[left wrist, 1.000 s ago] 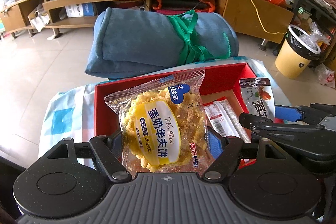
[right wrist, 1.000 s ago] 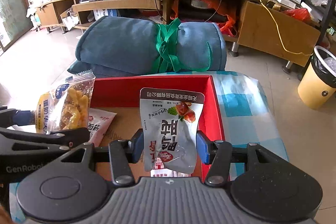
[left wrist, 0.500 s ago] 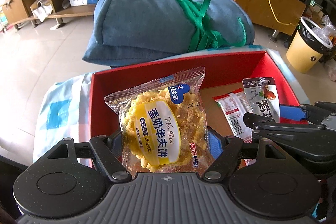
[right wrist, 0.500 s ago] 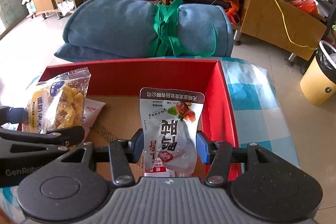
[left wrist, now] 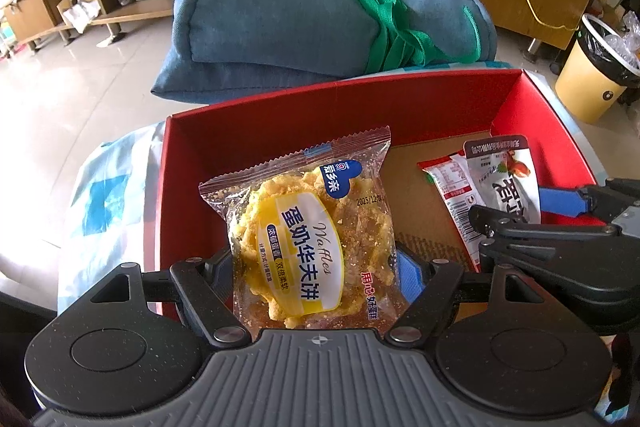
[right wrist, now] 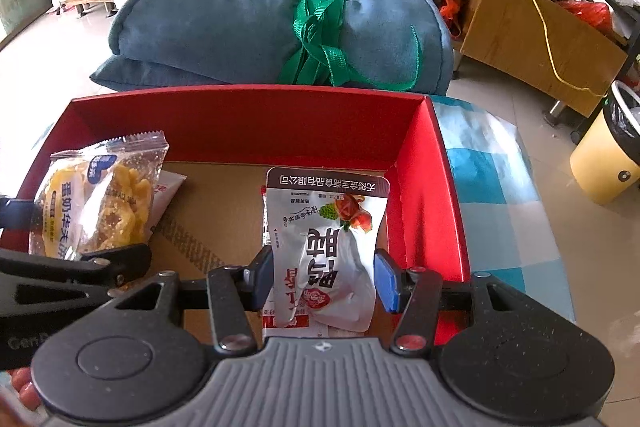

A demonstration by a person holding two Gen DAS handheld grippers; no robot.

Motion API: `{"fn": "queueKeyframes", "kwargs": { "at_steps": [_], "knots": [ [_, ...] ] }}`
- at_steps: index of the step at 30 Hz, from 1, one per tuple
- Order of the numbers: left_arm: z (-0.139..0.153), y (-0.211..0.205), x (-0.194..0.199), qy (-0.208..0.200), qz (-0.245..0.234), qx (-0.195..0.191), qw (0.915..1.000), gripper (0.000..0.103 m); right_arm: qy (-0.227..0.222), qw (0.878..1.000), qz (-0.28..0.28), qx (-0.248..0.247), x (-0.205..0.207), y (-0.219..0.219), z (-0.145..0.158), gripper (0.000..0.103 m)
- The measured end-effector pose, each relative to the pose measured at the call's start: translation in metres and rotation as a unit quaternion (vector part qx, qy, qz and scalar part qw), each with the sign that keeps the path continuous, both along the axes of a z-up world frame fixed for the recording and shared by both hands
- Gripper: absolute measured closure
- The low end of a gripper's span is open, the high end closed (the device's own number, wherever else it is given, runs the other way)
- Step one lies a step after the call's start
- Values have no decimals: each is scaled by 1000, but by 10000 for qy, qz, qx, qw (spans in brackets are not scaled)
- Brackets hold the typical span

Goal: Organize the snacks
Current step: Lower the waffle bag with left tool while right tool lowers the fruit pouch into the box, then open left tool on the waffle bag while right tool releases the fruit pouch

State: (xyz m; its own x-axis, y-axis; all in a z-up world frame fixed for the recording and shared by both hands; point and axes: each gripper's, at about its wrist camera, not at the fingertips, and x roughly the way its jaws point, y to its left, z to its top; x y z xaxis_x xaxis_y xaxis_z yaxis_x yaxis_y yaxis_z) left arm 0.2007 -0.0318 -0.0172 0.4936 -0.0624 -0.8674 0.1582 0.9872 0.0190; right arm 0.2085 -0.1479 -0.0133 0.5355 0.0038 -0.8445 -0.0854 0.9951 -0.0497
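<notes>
over the red box (left wrist: pixel 420 103), a waffle packet (left wrist: pixel 308 239) is gripped by the left gripper (left wrist: pixel 316 275) and a silver pouch (right wrist: pixel 328 251) by the right gripper (right wrist: pixel 324 281), neither yet released beside the red-and-white packet (left wrist: pixel 452 195) already inside.

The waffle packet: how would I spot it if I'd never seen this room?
Find the open red box in front of the rolled blue cushion. Over its left side, the left gripper holds the waffle packet: clear wrapper, yellow label, crumbly golden waffle, unlike the silvery pouches.
</notes>
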Motion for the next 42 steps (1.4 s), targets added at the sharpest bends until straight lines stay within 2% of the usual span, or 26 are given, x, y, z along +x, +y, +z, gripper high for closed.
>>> {"fn": "queueKeyframes", "kwargs": {
  "at_steps": [15, 21, 25, 36, 42],
  "knots": [
    [-8, 3, 1, 112, 110, 294, 9994, 22, 36, 9997, 193, -110, -2, 14, -5, 56],
    [-10, 4, 1, 153, 135, 333, 9992, 22, 100, 9996, 230, -152, 0, 16, -7, 53],
    [-11, 3, 1, 168, 111, 383, 9991, 21, 107, 9991, 275, -313, -1, 19, -7, 53],
    [-1, 7, -4, 96, 121, 335, 9993, 16, 22, 9991, 255, -347, -5, 15, 6, 49],
    [10, 8, -11, -65, 93, 385, 9992, 13, -129, 9988, 252, -405, -12, 14, 18, 42]
  ]
}}
